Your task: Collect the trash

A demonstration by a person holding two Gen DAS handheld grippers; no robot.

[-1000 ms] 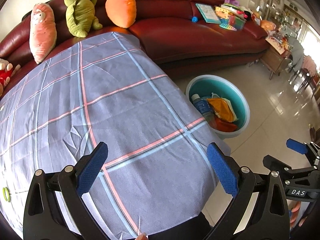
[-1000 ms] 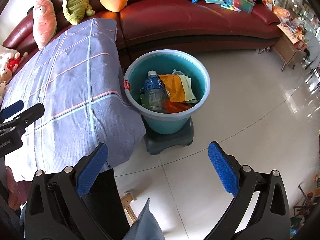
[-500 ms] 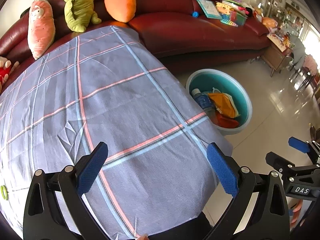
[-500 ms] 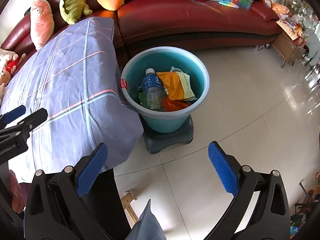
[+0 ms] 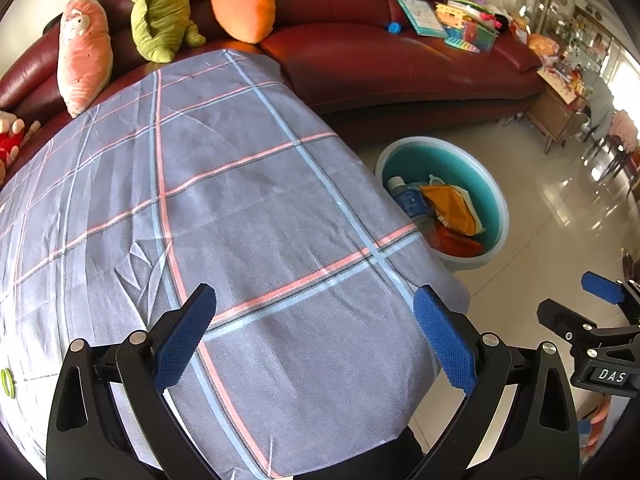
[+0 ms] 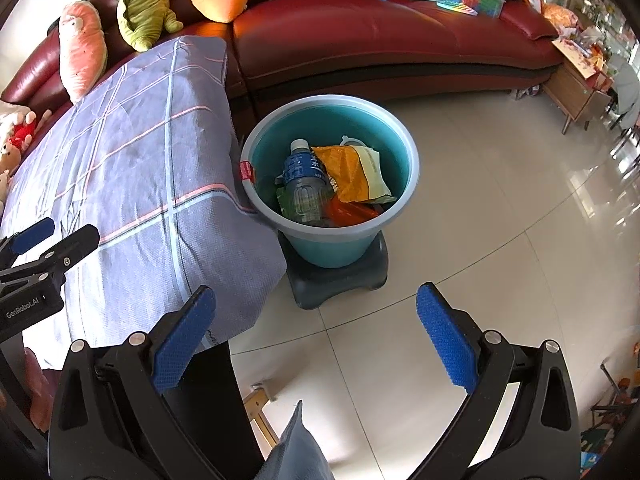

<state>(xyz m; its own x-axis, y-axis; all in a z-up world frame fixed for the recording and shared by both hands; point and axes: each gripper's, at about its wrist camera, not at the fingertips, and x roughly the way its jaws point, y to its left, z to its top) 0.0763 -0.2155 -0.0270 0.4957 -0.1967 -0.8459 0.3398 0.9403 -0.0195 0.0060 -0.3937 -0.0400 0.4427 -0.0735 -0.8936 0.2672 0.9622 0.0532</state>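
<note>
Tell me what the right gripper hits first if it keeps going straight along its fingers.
Probably bare floor tile just right of the teal bucket; the open right gripper has nothing between its fingers, though depth is uncertain.

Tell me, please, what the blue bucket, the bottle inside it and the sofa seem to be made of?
Bucket: probably moulded plastic, smooth with a soft sheen and a rolled rim.
Bottle: clear thin plastic, see-through and ribbed below its blue label.
Sofa: dark red leather or imitation leather; glossy highlights and stitched seams show, but the pictures cannot settle which.
</note>
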